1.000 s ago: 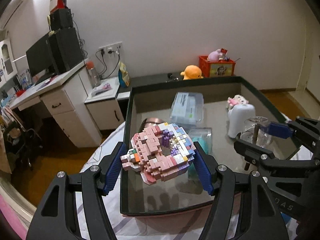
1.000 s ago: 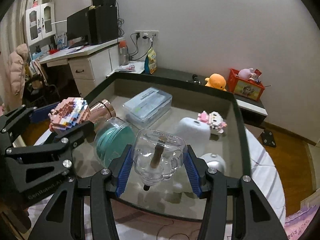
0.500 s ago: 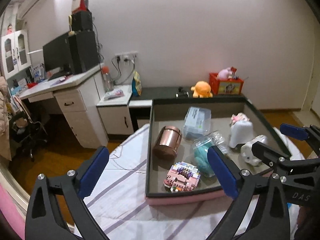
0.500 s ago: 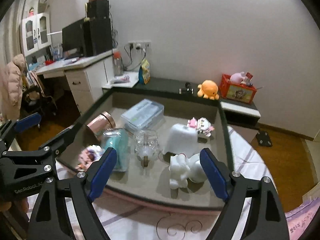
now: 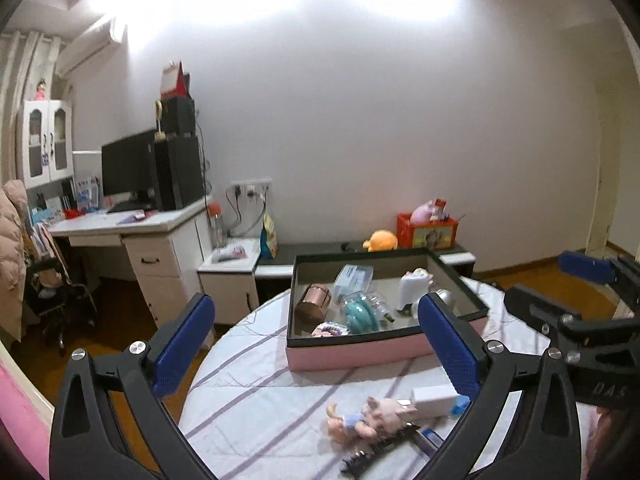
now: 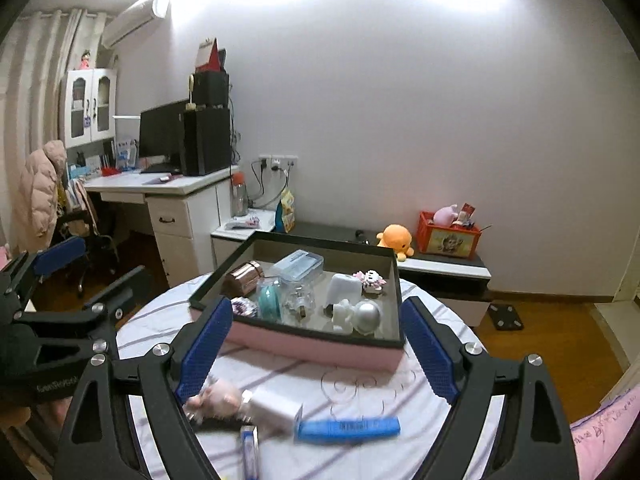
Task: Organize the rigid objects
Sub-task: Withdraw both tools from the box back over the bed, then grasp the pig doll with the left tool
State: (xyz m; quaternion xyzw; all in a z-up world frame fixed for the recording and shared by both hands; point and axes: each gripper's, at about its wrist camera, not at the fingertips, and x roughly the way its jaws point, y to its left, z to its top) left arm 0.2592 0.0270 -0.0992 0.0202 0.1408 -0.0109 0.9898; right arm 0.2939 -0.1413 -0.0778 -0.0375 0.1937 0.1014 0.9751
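Nearest, the left gripper [image 5: 316, 344] and right gripper [image 6: 316, 350] stand with jaws spread wide, just opened, nothing between them. Before the pink box [image 6: 320, 346] lie a pig doll [image 5: 372, 416] and blue tube [image 6: 348, 426]. Inside the box rest the block model [image 5: 330, 329] and glass jar [image 6: 299, 298].

A box [image 6: 316, 346] sits toward the far side of the round table [image 6: 448, 320], well in from its left and right edges. In the box, a metal canister [image 6: 244, 276] lies at the far left corner, a block model [image 6: 244, 306] at the near left corner, and a glass bottle [image 6: 299, 298] mid-floor. Near the table's near edge lie a doll [image 5: 370, 418], a small carton [image 6: 276, 404] and a comb [image 5: 378, 448].
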